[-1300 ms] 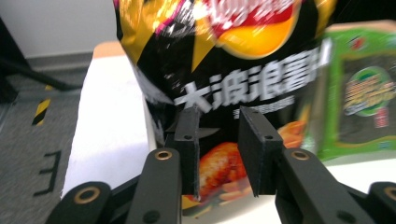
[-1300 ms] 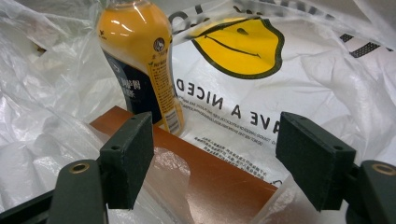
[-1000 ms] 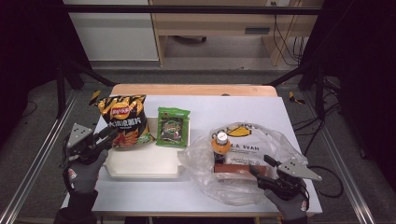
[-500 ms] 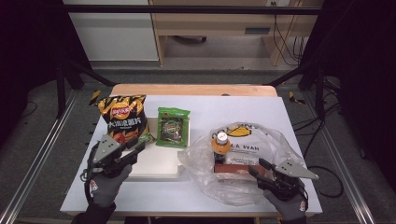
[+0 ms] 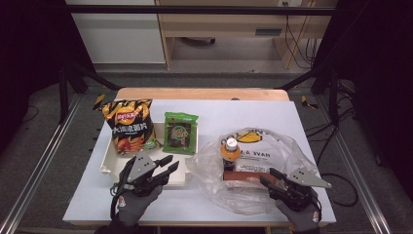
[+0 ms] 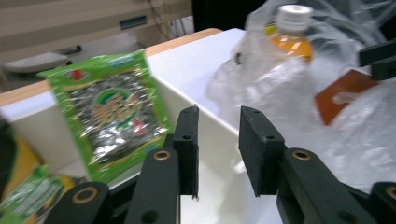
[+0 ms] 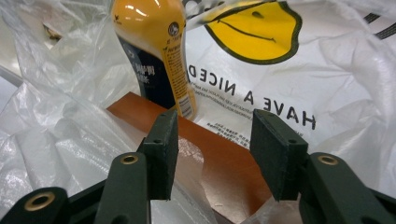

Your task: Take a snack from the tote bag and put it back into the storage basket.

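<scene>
Nearest the person's edge of the white bench point(image 5: 214, 204), two gloved hands each carry a pair of tongs. Left tongs point(image 5: 164, 168), seen from above over the near right corner of the shallow white tray point(image 5: 108, 163), stand narrowly parted with nothing between the jaws, which have just been closing a little; in the left gripper view they point across the tray rim towards the bag. Right tongs point(image 5: 269, 178) reach into the open mouth of the clear plastic bag point(image 5: 287, 151); their jaws are half parted, have just been closing, and in the right gripper view they stand either side of crumpled plastic film above the brown flat packet point(image 7: 224, 163), not visibly pressing on it. Just beyond the packet, inside the bag, stands the orange drink bottle point(image 5: 230, 148) with a white cap. Farther back on the left, the green seaweed packet point(image 5: 180, 132) and the orange crisp bag point(image 5: 129, 126) lean side by side at the tray's far edge.
</scene>
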The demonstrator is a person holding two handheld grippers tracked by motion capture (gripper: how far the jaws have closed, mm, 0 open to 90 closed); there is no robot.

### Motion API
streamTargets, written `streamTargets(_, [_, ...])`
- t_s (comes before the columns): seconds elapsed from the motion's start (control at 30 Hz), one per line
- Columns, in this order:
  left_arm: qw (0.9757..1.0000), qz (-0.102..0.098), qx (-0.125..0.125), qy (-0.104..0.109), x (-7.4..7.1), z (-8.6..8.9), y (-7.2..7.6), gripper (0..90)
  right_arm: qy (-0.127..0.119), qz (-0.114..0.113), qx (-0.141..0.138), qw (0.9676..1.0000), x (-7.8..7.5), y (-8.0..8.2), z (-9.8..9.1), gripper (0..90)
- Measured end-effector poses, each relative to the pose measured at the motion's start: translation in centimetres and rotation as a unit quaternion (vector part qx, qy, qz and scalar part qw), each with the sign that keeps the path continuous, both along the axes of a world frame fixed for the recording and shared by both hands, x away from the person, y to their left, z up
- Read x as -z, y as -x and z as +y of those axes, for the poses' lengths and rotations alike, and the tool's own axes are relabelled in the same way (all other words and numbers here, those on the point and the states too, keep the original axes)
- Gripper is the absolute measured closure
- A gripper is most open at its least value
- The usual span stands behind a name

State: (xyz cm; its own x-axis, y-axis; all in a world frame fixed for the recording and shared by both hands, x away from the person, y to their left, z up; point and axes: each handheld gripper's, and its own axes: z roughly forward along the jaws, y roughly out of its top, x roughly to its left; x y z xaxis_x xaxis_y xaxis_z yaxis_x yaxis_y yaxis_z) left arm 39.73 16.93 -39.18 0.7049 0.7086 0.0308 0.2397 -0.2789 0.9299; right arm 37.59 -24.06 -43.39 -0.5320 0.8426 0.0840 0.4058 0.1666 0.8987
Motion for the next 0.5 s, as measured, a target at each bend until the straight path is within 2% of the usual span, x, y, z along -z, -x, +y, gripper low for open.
streamTargets(0.2, [0.9991, -0.003, 0.043, -0.005, -0.2, -2.6, 0.8, 72.9, 0.008, 0.015, -0.012, 0.9998, 0.4, -0.1, 0.5, 63.3])
streamTargets(0.5, [0.9960, 0.006, 0.084, -0.029, 0.8, -7.1, 0.7, 79.7, 0.015, 0.035, -0.032, 0.9988, 0.7, 0.0, 1.2, 77.0])
